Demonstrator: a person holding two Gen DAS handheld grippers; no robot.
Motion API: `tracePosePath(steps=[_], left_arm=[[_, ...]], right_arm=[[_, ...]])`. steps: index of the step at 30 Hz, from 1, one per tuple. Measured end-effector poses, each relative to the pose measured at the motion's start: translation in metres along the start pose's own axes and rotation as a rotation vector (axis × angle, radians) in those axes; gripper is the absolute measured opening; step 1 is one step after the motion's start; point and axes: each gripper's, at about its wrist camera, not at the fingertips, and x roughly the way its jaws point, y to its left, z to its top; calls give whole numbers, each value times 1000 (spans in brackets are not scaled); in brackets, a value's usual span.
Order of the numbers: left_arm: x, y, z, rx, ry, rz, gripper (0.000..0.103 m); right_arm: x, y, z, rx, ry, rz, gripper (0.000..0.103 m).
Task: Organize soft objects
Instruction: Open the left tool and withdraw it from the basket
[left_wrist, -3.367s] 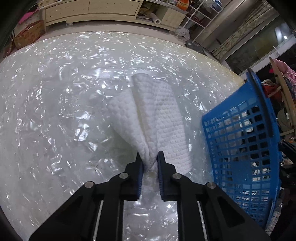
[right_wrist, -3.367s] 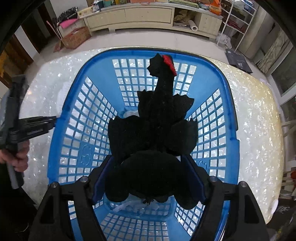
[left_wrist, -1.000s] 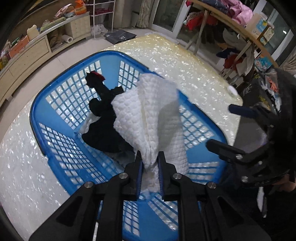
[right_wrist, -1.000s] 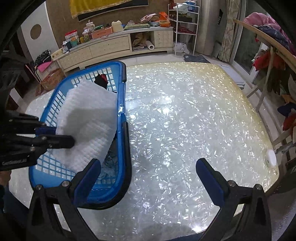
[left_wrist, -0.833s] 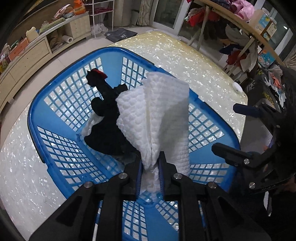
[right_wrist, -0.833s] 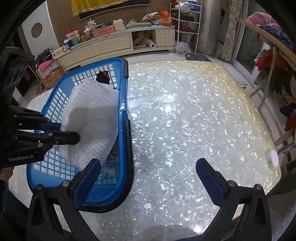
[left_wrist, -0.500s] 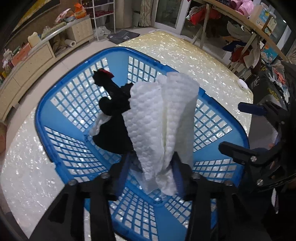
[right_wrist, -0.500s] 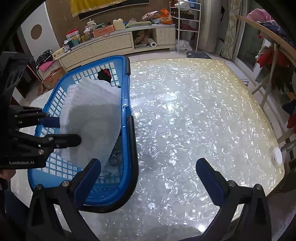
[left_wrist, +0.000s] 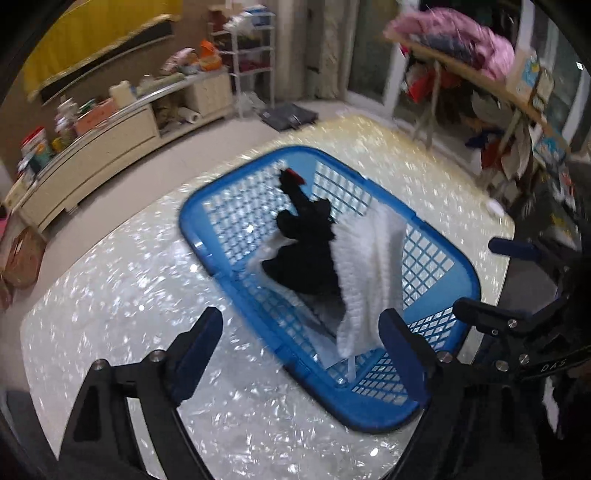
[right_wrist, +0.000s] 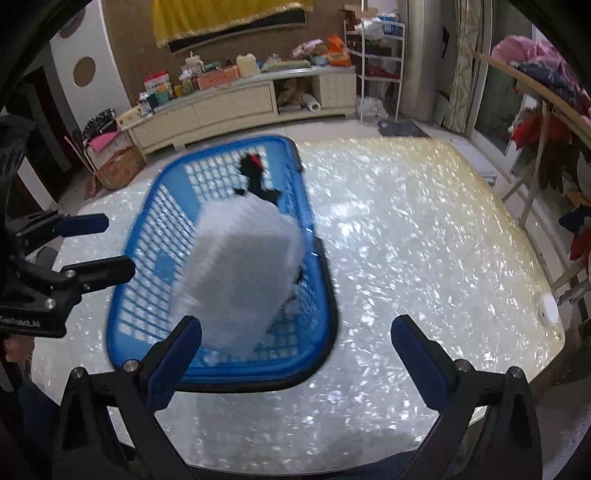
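Left gripper (left_wrist: 299, 332): nearest item; jaws wide apart, having just been opening, nothing pressed between the pads. It hangs above the near end of the basket, tilted downward.
Right gripper (right_wrist: 295, 339): jaws wide, nothing between them; it hangs over the near rim of the basket and the table just right of it.
Table (right_wrist: 424, 236): pearly, glittering top (shell-like finish); carries the basket and, well to the basket's right near the table edge, a small white disc (right_wrist: 547, 311).
Basket (left_wrist: 199, 236): blue plastic, lattice walls and floor, standing upright on the table; it holds every soft object listed below.
White towel (left_wrist: 369, 273): waffle-textured, blurred by motion, free of the left gripper's pads; it sits inside the basket toward its near right part, draped partly against the black plush. Whether it has settled on the basket floor cannot be told.
Black plush toy (left_wrist: 306, 247): in the middle of the basket, long neck reaching toward the far wall, red patch on the head (a swan or goose shape).
White cloth scrap (left_wrist: 269, 254): under the plush's left side, on the basket floor; only an edge shows.
Low cabinet (right_wrist: 236, 107): beyond the basket across the floor, cream-coloured, top crowded with boxes and bottles.
Wire shelf (right_wrist: 376, 62): right of the cabinet, far beyond the basket.
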Motion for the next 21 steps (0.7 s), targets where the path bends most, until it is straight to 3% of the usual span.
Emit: tracePosePath(steps=[5, 14, 21], left_arm=[[-36, 9, -26, -21, -109, 54, 103], [-100, 28, -75, -142, -274, 119, 103], [-131, 33, -115, -196, -345, 152, 103]], right_arm=[[-15, 28, -1, -36, -45, 21, 103], [-47, 82, -9, -106, -138, 35, 103], [-75, 112, -16, -153, -239, 51, 103]])
